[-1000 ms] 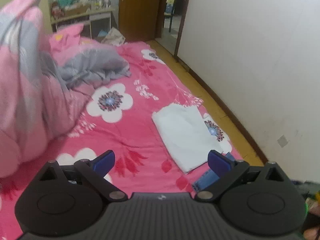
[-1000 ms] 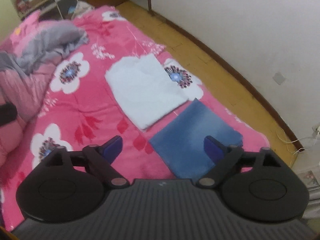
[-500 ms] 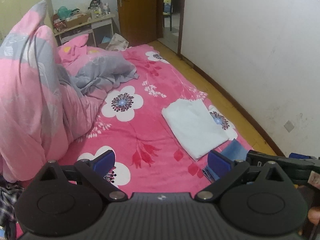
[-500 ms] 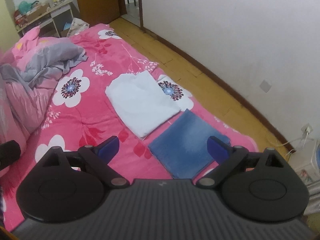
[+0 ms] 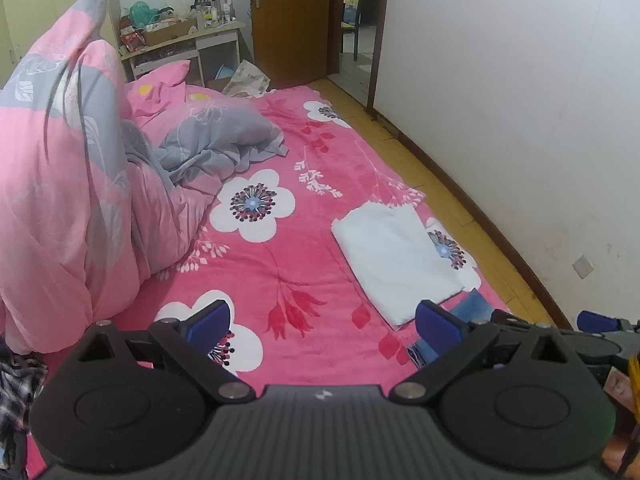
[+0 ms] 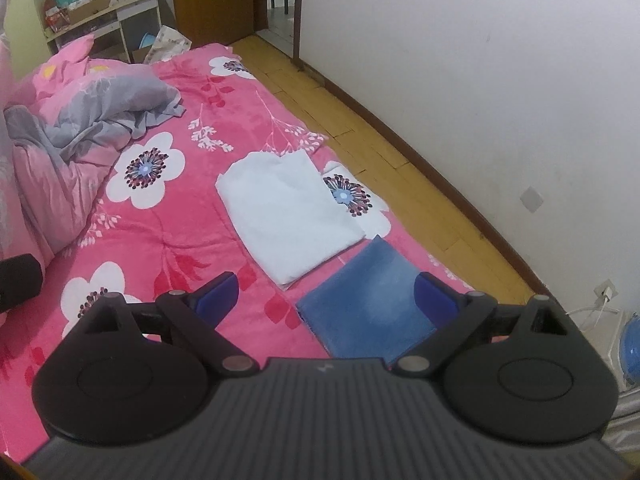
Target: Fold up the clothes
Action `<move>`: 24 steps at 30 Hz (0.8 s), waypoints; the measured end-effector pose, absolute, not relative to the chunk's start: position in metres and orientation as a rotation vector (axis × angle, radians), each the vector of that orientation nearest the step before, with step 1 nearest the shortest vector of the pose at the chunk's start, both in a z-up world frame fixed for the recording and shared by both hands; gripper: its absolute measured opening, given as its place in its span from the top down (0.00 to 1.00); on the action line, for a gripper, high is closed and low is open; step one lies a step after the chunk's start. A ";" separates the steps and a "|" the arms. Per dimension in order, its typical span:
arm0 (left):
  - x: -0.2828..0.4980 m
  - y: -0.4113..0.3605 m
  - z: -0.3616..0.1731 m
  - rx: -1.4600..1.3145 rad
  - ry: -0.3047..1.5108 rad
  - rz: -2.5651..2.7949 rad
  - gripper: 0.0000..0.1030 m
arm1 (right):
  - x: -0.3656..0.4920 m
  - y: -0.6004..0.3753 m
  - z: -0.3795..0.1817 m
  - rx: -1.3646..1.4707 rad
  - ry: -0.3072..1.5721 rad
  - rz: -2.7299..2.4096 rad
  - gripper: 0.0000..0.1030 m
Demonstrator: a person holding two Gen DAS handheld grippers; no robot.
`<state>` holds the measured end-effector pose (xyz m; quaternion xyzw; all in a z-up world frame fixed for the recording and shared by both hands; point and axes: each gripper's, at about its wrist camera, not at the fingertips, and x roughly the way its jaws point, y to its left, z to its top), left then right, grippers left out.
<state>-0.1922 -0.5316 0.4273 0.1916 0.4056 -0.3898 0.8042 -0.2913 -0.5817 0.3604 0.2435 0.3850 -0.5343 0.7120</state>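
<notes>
A folded white garment [image 5: 394,258] [image 6: 286,216] lies flat on the pink flowered bedspread [image 5: 288,264] [image 6: 180,216] near its right edge. Just in front of it lies a folded blue denim piece [image 6: 366,304], partly hidden behind my left gripper's right finger in the left wrist view [image 5: 474,306]. My left gripper [image 5: 324,324] is open and holds nothing, raised above the bed. My right gripper [image 6: 326,298] is open too, hanging over the near end of the denim without touching it; it also shows at the right edge of the left wrist view [image 5: 600,324].
A bunched pink and grey quilt [image 5: 80,184] [image 6: 80,120] fills the bed's left side. Checked cloth [image 5: 16,384] shows at the lower left. A strip of wooden floor [image 6: 400,168] runs between bed and white wall [image 6: 480,60]. A cluttered desk [image 5: 180,40] and a door [image 5: 292,20] stand at the far end.
Both grippers have drawn back and up from the bed, so more of the room shows. The white and denim pieces stay where they lay. Both stay open.
</notes>
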 end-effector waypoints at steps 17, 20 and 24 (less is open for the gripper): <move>-0.188 -0.531 0.420 0.412 0.893 -0.846 0.03 | -0.285 -0.585 0.358 0.539 0.879 -1.189 0.08; -0.188 -0.531 0.419 0.411 0.898 -0.850 0.03 | -0.287 -0.584 0.355 0.541 0.885 -1.188 0.08; -0.187 -0.530 0.418 0.410 0.906 -0.848 0.03 | -0.288 -0.582 0.352 0.545 0.889 -1.189 0.08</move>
